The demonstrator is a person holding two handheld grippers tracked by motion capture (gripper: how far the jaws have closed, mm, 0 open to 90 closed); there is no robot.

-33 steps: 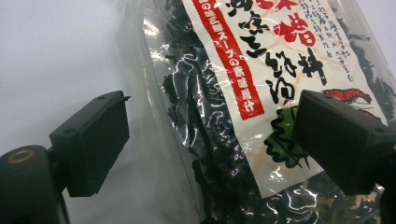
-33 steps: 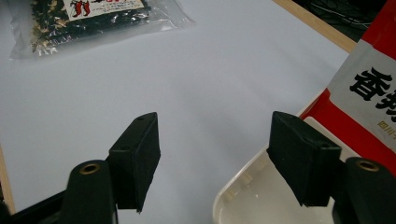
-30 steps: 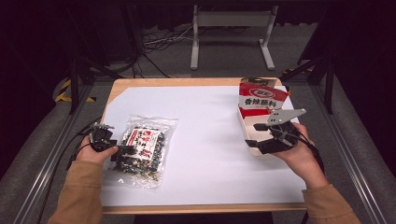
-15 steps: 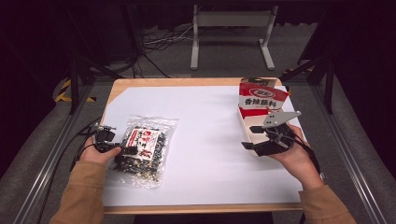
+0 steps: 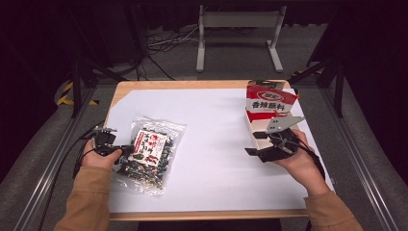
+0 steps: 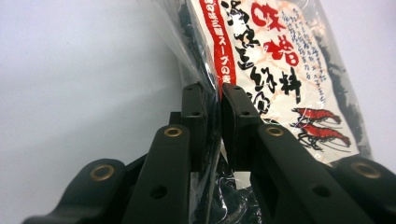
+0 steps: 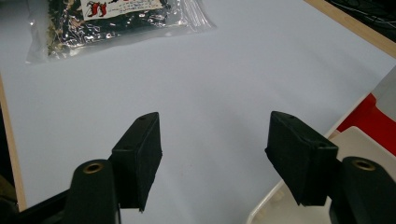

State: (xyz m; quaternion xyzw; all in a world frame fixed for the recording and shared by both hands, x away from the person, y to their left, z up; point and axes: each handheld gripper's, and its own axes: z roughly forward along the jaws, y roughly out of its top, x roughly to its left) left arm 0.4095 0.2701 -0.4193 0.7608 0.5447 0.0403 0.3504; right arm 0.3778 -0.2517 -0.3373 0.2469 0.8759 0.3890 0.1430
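Clear bag (image 5: 150,153) of apparently dried seaweed

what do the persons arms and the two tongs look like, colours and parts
Both forearms wear tan-brown sleeves. The left tongs are black, with flat rectangular pads and brass-coloured rivets on the linkage; thin black cables trail from them. The right tongs have the same black jaws with blocky pads and brass rivets, and carry a grey three-cornered plate on top.

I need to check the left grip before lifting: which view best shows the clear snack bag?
The left gripper view: the left gripper has just been closing on the clear snack bag, its edge pinched between the pads. The high view shows the whole bag small; the right gripper view shows one corner.
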